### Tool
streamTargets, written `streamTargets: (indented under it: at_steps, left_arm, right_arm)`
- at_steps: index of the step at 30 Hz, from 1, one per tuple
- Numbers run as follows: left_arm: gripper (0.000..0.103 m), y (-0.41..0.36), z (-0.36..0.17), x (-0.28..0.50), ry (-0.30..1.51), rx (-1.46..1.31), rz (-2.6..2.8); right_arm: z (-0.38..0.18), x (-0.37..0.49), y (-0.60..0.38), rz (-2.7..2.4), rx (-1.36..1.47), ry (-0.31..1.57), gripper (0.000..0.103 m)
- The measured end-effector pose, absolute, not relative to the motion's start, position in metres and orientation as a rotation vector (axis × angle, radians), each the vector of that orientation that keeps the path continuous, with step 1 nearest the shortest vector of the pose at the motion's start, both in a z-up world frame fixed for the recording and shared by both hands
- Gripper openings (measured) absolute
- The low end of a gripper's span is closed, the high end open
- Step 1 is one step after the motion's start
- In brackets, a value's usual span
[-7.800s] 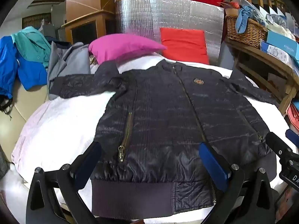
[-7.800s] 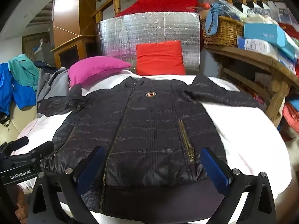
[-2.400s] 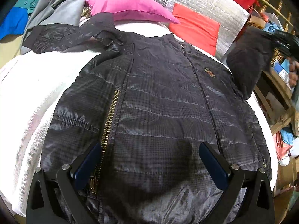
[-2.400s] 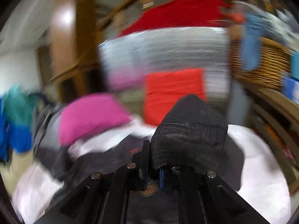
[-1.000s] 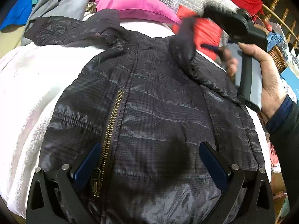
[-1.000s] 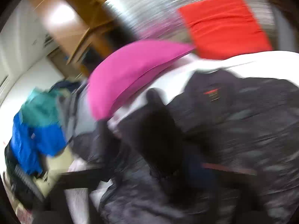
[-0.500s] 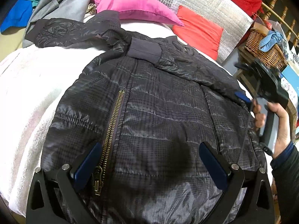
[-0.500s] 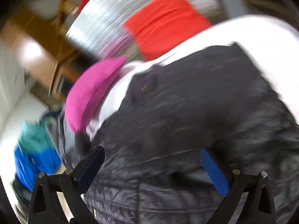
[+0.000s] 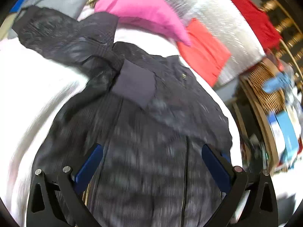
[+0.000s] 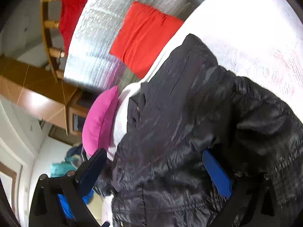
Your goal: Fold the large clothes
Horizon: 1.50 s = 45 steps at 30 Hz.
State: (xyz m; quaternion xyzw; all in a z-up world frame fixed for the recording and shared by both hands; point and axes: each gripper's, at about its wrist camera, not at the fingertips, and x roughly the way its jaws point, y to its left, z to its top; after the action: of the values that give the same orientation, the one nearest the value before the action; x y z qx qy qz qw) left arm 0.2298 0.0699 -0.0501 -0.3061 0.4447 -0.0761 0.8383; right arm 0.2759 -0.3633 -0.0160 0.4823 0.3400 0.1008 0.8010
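Left wrist view, jacket beneath spread fingers, sleeve folded across chest

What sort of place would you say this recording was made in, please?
Probably a lived-in home: a dark jacket lies on a white-covered bed with pink and red pillows, beside a wicker basket.

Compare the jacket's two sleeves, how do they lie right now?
The right sleeve is folded across the jacket's chest, its cuff lying on the body. The left sleeve is stretched outward onto the white bedding, bunched at the shoulder, towards the pink pillow. Both are dark quilted fabric; neither is gripped.
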Motion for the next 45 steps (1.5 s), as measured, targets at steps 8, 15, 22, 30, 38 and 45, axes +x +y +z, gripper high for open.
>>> streamTargets:
  at_steps: [8,15,22,30,38,45]
  left_arm:
    - [0.102,0.076,-0.086,0.328,1.032,-0.712,-0.009]
    - [0.02,0.08,-0.093,0.349,1.062,-0.675,0.083]
    - [0.018,0.046,-0.049,0.353,0.869,-0.35,0.025]
    - [0.02,0.034,-0.096,0.36,0.959,-0.217,0.07]
    - [0.023,0.035,-0.098,0.363,0.953,-0.213,0.078]
    - [0.025,0.038,-0.1,0.358,0.941,-0.198,0.067]
  right_arm:
    - [-0.028,0.27,-0.37,0.228,1.036,0.76,0.09]
    - [-0.031,0.283,-0.371,0.176,0.97,0.81,0.027]
    - [-0.017,0.286,-0.371,0.13,0.842,0.765,0.01]
    - [-0.02,0.253,-0.398,0.238,0.923,0.817,0.074]
    - [0.025,0.259,-0.432,0.073,0.712,0.738,0.074]
    - [-0.007,0.31,-0.418,0.063,0.474,0.965,0.026]
